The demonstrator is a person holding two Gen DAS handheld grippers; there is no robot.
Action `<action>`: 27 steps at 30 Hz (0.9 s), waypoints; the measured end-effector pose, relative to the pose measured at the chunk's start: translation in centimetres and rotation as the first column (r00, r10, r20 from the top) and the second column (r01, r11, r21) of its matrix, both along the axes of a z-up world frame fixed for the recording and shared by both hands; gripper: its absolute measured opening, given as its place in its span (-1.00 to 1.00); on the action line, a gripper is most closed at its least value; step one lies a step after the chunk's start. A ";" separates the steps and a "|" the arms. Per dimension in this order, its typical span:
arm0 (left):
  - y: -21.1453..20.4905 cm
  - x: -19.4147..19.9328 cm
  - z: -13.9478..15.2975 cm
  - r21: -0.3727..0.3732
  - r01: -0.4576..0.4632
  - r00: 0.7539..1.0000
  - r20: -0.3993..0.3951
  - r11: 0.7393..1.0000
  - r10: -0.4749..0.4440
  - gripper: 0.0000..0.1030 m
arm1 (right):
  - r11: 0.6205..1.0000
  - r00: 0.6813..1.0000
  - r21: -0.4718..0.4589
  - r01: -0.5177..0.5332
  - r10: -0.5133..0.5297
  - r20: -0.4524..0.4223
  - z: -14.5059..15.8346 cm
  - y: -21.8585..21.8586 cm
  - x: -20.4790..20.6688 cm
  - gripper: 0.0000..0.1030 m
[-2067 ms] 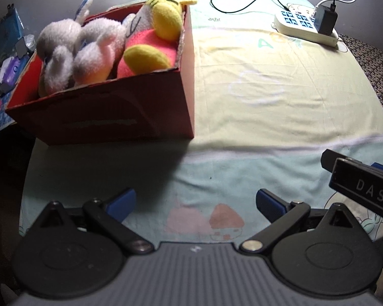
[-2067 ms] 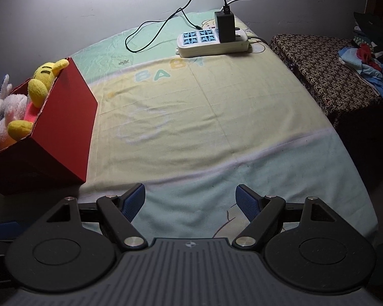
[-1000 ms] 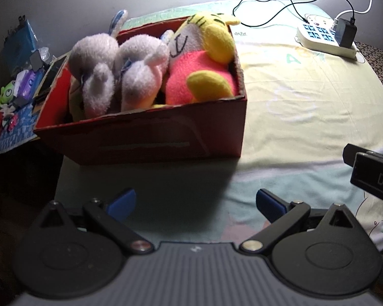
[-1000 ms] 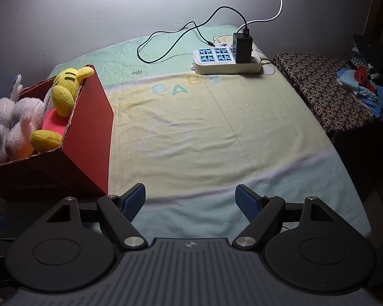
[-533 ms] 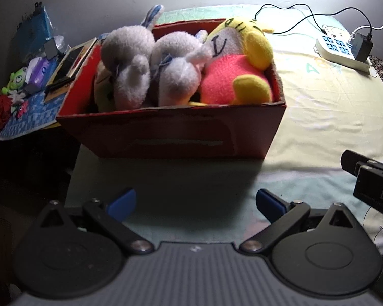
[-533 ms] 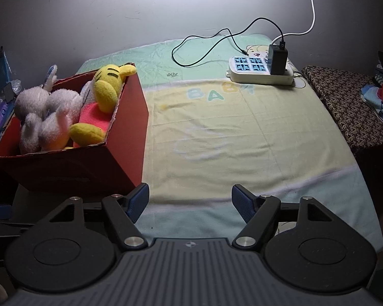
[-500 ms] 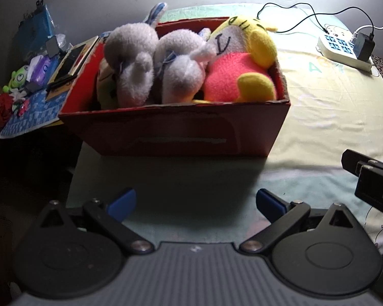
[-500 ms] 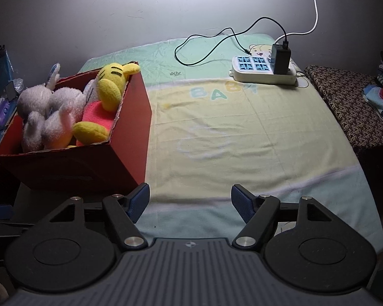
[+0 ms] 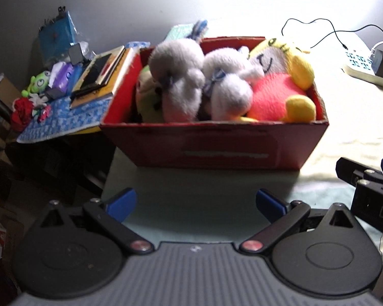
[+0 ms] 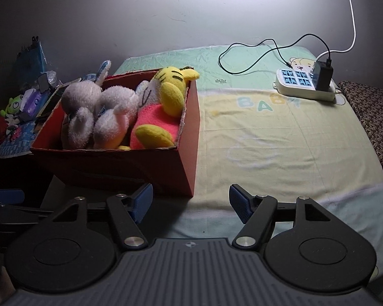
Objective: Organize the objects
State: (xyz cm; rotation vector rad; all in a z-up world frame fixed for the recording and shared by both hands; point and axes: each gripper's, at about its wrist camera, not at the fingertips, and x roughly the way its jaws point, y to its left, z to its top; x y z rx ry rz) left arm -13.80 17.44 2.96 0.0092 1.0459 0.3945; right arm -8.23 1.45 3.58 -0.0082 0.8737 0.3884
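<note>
Red box (image 9: 229, 150): matt cardboard, rim edges rough. Grey plush toys (image 9: 181, 81) and yellow-pink plush toy (image 10: 160, 109) inside box: fuzzy pile fabric. Bedsheet (image 10: 268, 137) under box: soft matt cloth, printed. Power strip (image 10: 303, 84) beyond box: smooth glossy plastic. Blue gripper pads (image 10: 240, 199): ribbed.

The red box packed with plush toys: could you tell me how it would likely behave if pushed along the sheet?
The red box looks like cardboard, wide and low, so it would probably slide, not tip. Its plush toys suggest little weight. The sheet might bunch ahead of it.
</note>
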 end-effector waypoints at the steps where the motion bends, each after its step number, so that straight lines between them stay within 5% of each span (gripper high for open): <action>1: 0.3 0.1 0.2 0.001 0.003 1.000 0.001 1.000 -0.003 0.96 | 1.000 1.000 0.000 -0.002 0.002 0.002 0.2 0.3 0.0 0.36; 16: 2.8 2.2 5.2 0.079 0.037 0.994 0.099 0.996 -0.045 0.96 | 0.995 0.999 0.094 0.019 -0.023 0.037 3.3 2.0 0.7 0.36; 27: 3.9 4.0 4.0 0.054 0.047 0.994 0.099 0.997 -0.053 0.96 | 0.991 0.998 0.121 0.048 -0.054 0.046 2.8 2.9 1.2 0.36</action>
